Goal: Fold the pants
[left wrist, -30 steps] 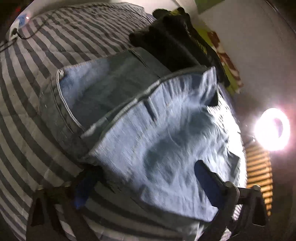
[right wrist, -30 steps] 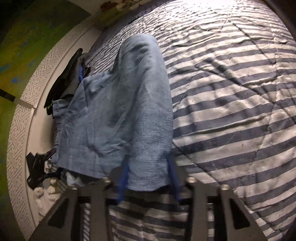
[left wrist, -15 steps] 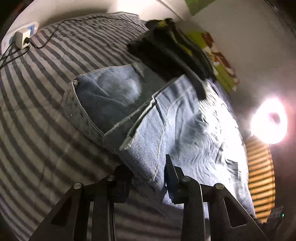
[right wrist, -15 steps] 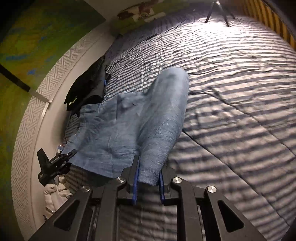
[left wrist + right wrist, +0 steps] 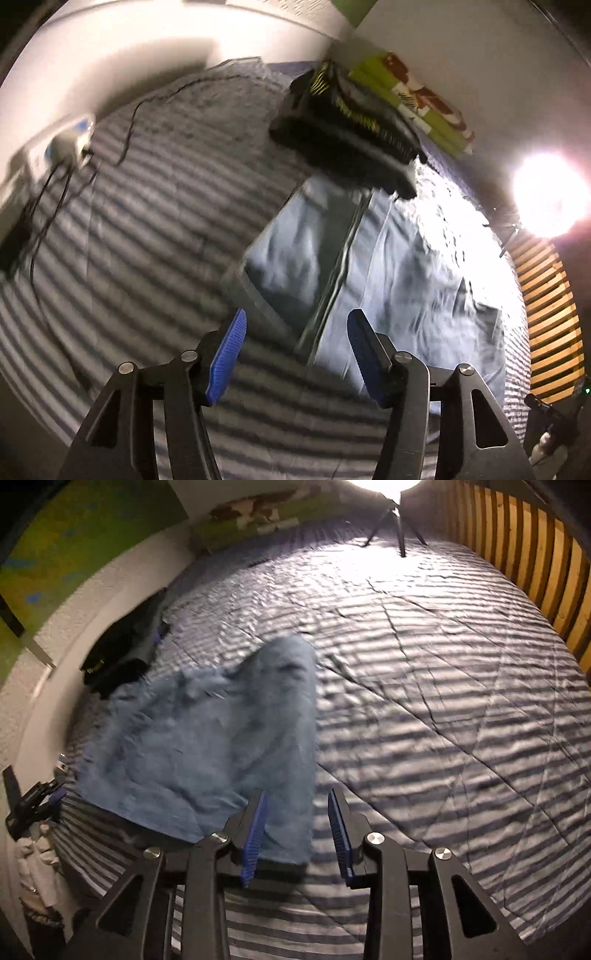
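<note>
While the pants lie folded on the striped bedspread, near the dark clothes by the far wall, both the left gripper and right gripper have just opened, jaws apart, nothing clamped.

Dim room; lamp glare blown out; motion blur; fisheye-warped edges.

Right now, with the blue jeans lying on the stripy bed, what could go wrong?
The light blue denim jeans lie rumpled, with one leg bunched, so the next fold may come out crooked. Both the left gripper and right gripper have just been opening, with nothing pinched between their fingers, so a regrasp could also catch the striped grey quilt. The black clothes pile overlaps the jeans' far end and might get dragged.
</note>
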